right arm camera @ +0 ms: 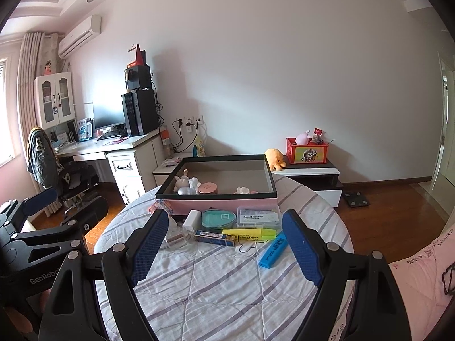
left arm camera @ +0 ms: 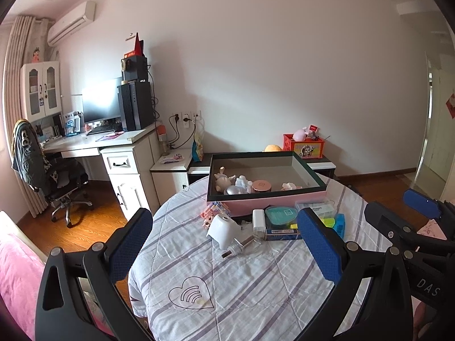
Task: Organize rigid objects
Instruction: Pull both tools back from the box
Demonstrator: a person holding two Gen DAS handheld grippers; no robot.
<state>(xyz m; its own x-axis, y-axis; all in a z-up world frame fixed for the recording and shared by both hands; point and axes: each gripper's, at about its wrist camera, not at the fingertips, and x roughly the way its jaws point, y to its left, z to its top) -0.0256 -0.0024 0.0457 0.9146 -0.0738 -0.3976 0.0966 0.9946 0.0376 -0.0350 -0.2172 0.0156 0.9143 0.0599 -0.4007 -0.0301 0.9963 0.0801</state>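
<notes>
Box (right arm camera: 219, 200) at the table's (right arm camera: 216, 289) far side holds a few trinkets already; highlighters (right arm camera: 248, 233), charger (left arm camera: 258, 220), floss case (right arm camera: 257, 218) and others lie outside. Left gripper (left arm camera: 224, 244) and right gripper (right arm camera: 226, 244) hover spread, empty.

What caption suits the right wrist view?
Open right gripper hovers above highlighters and small items before a pink box.
</notes>
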